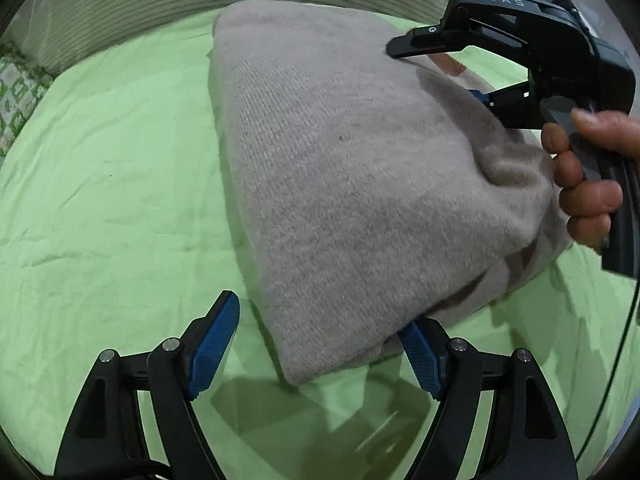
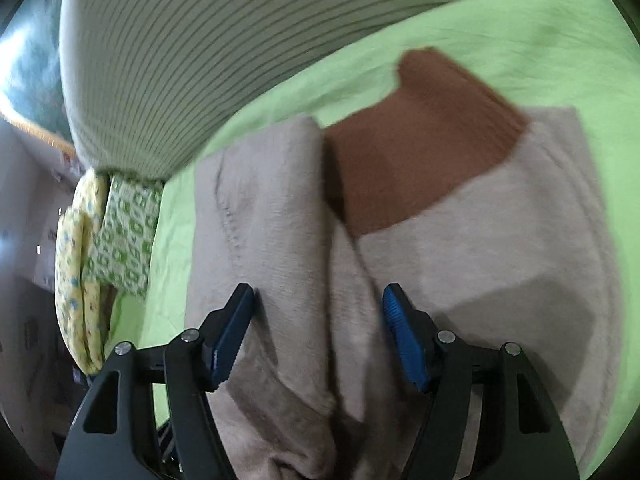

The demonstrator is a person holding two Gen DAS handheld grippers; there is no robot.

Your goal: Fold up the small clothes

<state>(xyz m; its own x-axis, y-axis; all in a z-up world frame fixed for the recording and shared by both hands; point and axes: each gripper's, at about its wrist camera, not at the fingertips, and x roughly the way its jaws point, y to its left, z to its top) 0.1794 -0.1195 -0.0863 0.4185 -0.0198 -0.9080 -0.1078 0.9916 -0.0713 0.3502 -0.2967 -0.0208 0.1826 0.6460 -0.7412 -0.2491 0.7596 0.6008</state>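
A beige knit sweater (image 1: 352, 184) lies folded on the green bedsheet (image 1: 104, 184). My left gripper (image 1: 320, 340) is open, its jaws spread around the sweater's near corner, the right pad under the fabric edge. In the left wrist view my right gripper (image 1: 436, 76) is open over the sweater's far right side, one finger above the fabric and one beside it. In the right wrist view the right gripper (image 2: 318, 332) is open astride a beige fold (image 2: 296, 240). The sweater's brown ribbed part (image 2: 416, 140) shows beyond it.
A striped grey-white cushion (image 2: 208, 60) runs along the far edge of the bed. A green-white patterned pillow (image 2: 124, 232) and a yellow one (image 2: 80, 280) lie at the left. Green sheet (image 2: 520, 40) spreads beyond the sweater.
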